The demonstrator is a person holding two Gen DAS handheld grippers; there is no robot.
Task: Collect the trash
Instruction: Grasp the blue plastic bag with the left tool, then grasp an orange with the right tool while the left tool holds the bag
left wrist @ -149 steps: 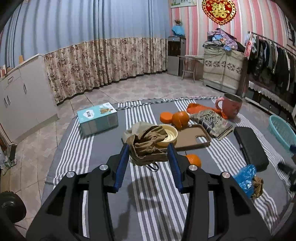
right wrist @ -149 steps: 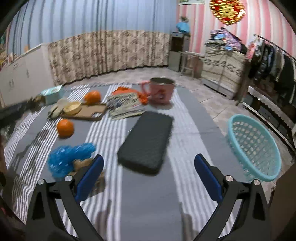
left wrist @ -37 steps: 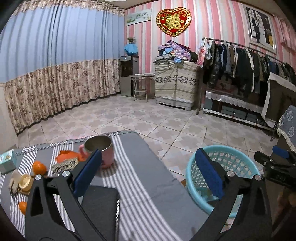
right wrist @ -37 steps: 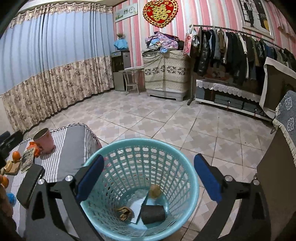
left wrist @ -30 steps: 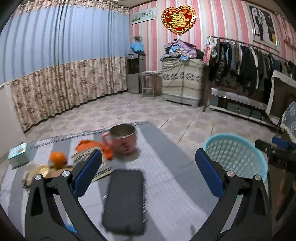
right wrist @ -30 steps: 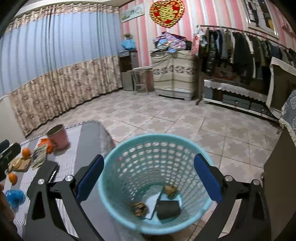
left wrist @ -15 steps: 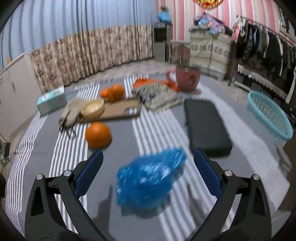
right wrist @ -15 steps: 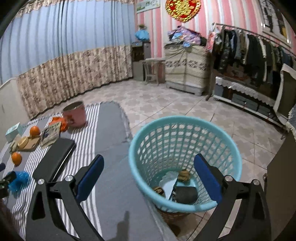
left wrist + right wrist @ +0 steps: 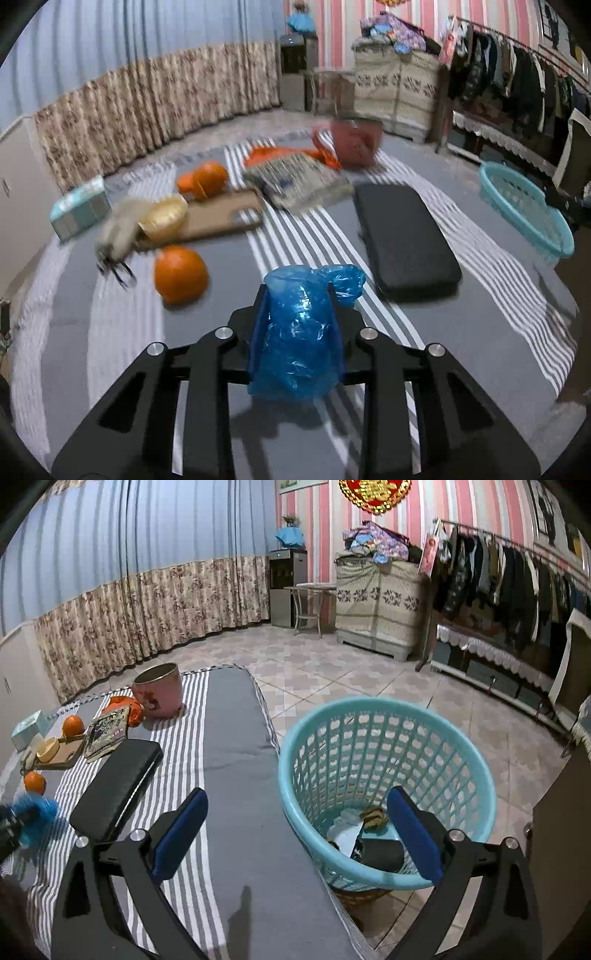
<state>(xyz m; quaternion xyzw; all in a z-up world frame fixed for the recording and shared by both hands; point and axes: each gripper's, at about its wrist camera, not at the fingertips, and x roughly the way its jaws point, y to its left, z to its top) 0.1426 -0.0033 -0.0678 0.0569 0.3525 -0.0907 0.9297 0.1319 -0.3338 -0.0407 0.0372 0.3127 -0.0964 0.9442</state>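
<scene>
A crumpled blue plastic bag (image 9: 299, 332) rests on the grey striped cloth, squeezed between the pads of my left gripper (image 9: 297, 295), whose jaws are closing on it. The right wrist view shows the same bag (image 9: 35, 818) at the far left edge. A turquoise mesh basket (image 9: 388, 705) stands on the floor beside the table's end, with several pieces of trash (image 9: 369, 834) in its bottom. My right gripper (image 9: 297, 797) hangs open over the table's corner and the basket's near rim, with nothing between its fingers. The left wrist view has the basket (image 9: 524, 210) at far right.
On the striped cloth lie an orange (image 9: 181, 273), a black case (image 9: 404, 236), a wooden board (image 9: 218, 218) with a small bowl, a snack packet (image 9: 299, 177), a pink mug (image 9: 354, 142) and a tissue box (image 9: 79, 210). Tiled floor, a clothes rack and a cabinet lie beyond.
My left gripper swung from the basket down to the table and its wide jaws have come together on the blue bag. The right gripper drifted sideways, so the basket sits further right in its view.
</scene>
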